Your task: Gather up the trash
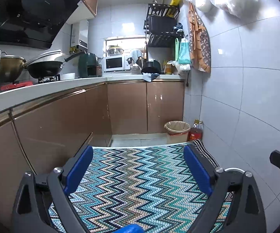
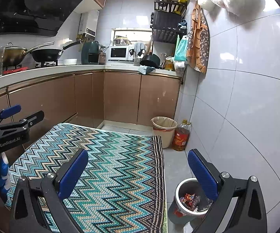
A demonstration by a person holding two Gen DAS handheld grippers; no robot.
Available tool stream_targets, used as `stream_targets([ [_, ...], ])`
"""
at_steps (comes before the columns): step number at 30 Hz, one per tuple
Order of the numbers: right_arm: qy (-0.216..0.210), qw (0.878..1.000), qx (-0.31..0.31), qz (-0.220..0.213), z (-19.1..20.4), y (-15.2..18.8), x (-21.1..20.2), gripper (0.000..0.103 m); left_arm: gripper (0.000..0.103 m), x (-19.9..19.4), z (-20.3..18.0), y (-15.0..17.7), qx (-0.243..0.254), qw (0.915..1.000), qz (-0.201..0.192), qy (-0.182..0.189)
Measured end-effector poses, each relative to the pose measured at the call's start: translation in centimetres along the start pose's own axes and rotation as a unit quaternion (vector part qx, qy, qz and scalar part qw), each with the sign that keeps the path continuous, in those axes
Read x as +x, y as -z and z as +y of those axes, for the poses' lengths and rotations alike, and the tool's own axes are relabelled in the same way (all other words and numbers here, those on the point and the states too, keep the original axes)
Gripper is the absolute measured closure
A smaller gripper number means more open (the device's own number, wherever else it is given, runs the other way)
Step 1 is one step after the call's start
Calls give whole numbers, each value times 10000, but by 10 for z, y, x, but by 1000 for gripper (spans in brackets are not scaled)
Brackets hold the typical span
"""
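Both grippers, left [image 1: 138, 167] & right [image 2: 138, 167], hang over the zigzag rug [image 2: 109, 167] w/ jaws wide open, holding nothing, prob. lined up for a pickup. The trash sits in a small grey bin [image 2: 188, 202] just beside the rug, near the right fingers. Narrow tiled kitchen; a beige bin [image 2: 164, 129] stands by the cabinets [image 2: 120, 97] next to an oil bottle [image 2: 181, 135].

reads "genrobot.ai" in pale letters on the black body of the left tool [image 2: 22, 114] in the right wrist view; labels on oil bottle [image 2: 181, 136] and appliances too small to read.
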State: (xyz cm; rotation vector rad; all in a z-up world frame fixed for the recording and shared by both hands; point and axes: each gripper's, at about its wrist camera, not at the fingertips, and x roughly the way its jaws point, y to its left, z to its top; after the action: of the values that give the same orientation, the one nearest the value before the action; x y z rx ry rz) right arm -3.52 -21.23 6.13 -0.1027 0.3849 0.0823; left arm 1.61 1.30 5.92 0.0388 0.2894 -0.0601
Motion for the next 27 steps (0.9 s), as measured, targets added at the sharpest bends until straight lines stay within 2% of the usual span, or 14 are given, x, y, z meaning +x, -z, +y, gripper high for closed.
stream_targets([
  [27,61,9992,240,-328,2,4,-16,0,9,-20,-17,3,165,9997,-11,164],
])
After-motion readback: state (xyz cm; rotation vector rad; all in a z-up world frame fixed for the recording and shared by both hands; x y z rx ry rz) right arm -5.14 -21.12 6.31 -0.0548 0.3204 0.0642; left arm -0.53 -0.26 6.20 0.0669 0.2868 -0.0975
